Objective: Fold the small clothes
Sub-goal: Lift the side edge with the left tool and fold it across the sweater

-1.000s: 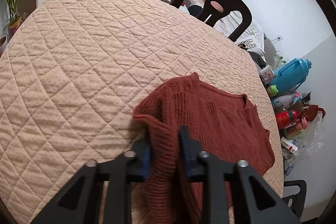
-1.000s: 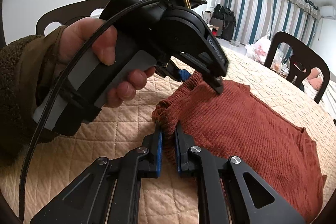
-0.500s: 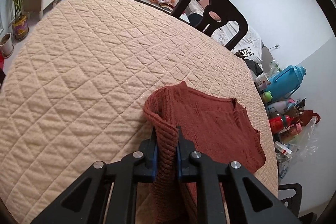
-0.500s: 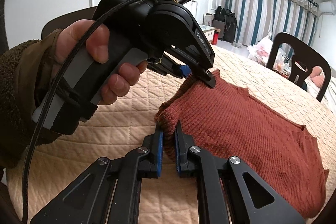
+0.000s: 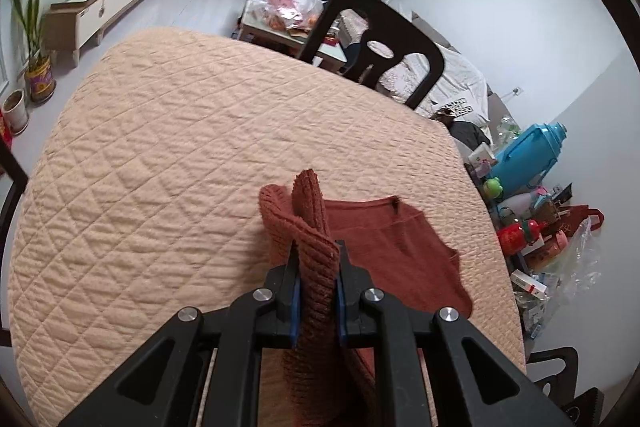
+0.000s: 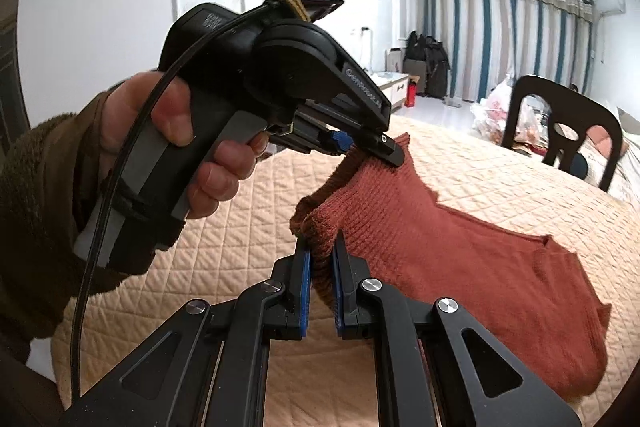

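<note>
Right now your left gripper (image 5: pixel 317 267) is clamped on a bunched ribbed edge of the rust-red knit top (image 6: pixel 460 251), and your right gripper (image 6: pixel 320 259) pinches the same edge just beside it. Both fingers pairs are pressed tight on the fabric. That held edge is raised off the quilted peach table cover (image 5: pixel 180 167) (the rest of the top lies flat on it). Beyond the cover's far edge stands a black chair (image 5: pixel 384 47).

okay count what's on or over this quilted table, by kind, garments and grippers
Garments: 1, the rust knit top
Grippers: 2, the left gripper and the right gripper, each clamped on the top's edge
Total: 3
</note>
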A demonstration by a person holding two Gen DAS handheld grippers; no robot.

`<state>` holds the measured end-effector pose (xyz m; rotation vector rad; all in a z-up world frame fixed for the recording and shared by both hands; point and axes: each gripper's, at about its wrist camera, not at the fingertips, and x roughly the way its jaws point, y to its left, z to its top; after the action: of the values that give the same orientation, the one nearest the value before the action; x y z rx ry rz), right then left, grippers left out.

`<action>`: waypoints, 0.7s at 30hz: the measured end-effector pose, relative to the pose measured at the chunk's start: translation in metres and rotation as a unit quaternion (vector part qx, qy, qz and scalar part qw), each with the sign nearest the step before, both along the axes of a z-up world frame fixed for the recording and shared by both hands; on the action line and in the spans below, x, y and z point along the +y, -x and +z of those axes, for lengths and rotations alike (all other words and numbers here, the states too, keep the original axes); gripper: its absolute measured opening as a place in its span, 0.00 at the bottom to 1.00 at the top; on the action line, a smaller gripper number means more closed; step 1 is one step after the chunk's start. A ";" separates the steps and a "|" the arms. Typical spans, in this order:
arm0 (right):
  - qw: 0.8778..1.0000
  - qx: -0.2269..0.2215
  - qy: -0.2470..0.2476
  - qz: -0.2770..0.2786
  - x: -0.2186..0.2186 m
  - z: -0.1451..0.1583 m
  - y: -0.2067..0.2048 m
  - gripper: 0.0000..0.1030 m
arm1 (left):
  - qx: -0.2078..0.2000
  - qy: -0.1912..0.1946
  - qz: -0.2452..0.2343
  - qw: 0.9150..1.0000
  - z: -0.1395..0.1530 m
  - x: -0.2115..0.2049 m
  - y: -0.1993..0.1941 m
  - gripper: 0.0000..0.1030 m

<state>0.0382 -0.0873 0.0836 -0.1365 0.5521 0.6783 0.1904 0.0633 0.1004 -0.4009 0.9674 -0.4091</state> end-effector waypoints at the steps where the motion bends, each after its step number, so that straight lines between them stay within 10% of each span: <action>1: 1.000 0.001 -0.005 -0.006 -0.006 0.001 0.000 0.09 | -0.002 -0.001 -0.003 1.000 0.003 -0.006 -0.001 0.15; 21: 0.992 0.014 -0.045 -0.118 -0.107 0.009 -0.010 0.09 | 0.005 -0.004 -0.074 0.997 0.011 -0.139 -0.030 0.15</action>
<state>0.0486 -0.1946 0.0925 0.0230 0.5533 0.4735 0.2208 -0.0761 0.1118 -0.3250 1.0122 -0.5383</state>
